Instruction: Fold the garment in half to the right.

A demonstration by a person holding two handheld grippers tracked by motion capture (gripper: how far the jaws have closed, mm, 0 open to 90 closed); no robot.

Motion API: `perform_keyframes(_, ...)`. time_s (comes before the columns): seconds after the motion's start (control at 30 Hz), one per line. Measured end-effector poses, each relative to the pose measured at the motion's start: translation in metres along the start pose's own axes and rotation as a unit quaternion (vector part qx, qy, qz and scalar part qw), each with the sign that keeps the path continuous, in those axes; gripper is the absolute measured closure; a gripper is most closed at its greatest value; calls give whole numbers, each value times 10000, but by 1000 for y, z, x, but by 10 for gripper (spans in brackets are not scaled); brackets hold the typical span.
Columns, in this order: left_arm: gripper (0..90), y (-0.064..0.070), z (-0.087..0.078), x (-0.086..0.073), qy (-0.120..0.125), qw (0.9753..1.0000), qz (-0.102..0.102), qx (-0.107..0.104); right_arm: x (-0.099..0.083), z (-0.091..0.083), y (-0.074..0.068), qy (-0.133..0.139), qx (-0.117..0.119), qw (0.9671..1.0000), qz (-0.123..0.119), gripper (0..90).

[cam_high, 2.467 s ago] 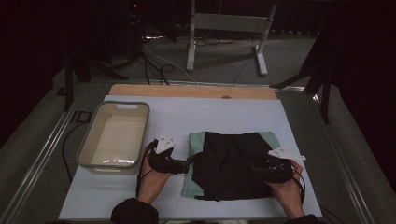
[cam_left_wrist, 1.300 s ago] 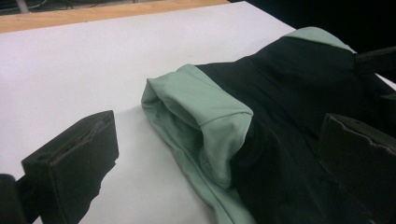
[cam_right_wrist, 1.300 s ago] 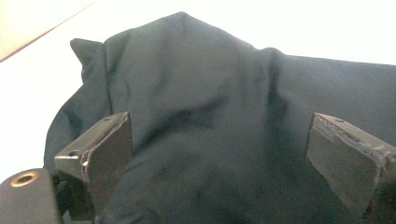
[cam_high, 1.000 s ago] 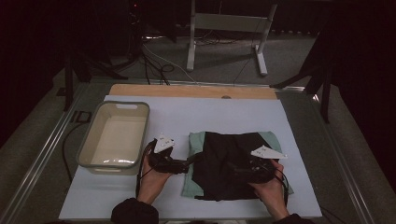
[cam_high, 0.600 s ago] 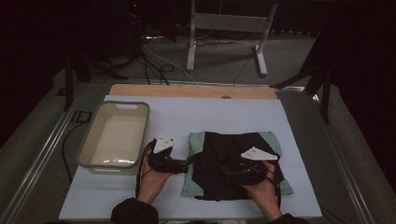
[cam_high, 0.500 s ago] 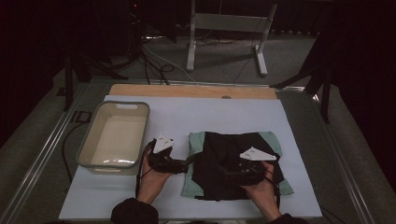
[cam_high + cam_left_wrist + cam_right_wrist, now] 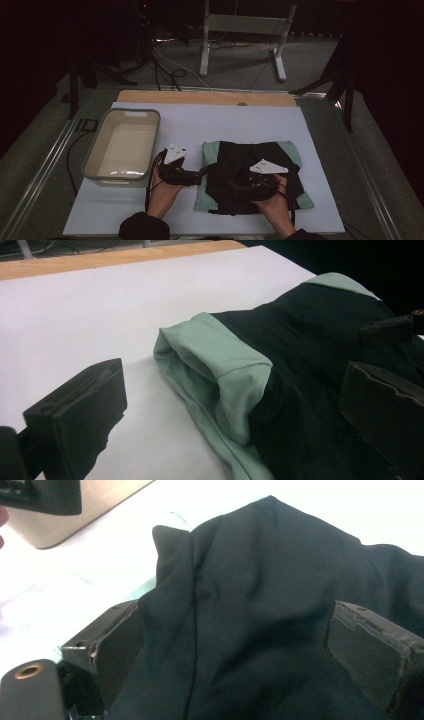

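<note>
I've got a black garment (image 7: 252, 167) lying mostly folded on top of a pale green cloth (image 7: 296, 150) on the white table cover (image 7: 225, 120), both right between my two grippers. From the high view the black piece is a rough rectangle w/ soft creases, matte, no print I can make out; green shows as a border along its far edge, at both side edges and at the near corner on my left. Left gripper (image 7: 230, 405) sits at the left edge of the stack, jaws spread wide apart w/ a rolled-over green hem (image 7: 220, 365) between them; that hem curls up and over like a cuff, black fabric tucked just behind it. I can't tell whether either pad actually touches cloth, nothing looks pinched. Right gripper (image 7: 235, 650) is over the near right part of the black garment, jaws also wide open, a raised hump of black fabric bulging up between them w/ a seam line running down it; the cloth presses against the left pad, the right pad looks just clear. In the high view my left hand (image 7: 165, 187) and right hand (image 7: 272, 202) hold the grippers low at the cloth. A beige tub (image 7: 122, 145) stands just outboard of the left gripper, apart from the fabric.
</note>
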State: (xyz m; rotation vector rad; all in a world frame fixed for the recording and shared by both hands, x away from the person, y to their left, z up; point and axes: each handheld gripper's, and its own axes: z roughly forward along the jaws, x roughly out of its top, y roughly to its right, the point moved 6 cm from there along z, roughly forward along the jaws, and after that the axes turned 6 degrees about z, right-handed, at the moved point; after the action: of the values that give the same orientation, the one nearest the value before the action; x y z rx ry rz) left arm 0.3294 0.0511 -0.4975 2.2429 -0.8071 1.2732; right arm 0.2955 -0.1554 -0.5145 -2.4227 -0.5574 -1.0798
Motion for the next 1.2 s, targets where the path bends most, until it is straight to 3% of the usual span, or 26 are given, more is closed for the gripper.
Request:
perform_keyframes(0.4, 1, 0, -1, 1, 32, 10000, -16, -4, -6, 11, -12, -229, -69, 9997, -55, 114)
perform_keyframes(0.67, 1, 0, -2, 1, 38, 10000, -7, -10, -10, 17, -26, -310, 105, 9993, -194, 116)
perform_keyframes(0.93, 1, 0, -2, 1, 39, 10000, -8, -6, -15, 22, -37, -452, 219, 9984, -278, 184)
perform_keyframes(1.2, 2, 0, -2, 1, 38, 10000, -8, -2, -22, 29, -55, -671, 486, 9950, -561, 242)
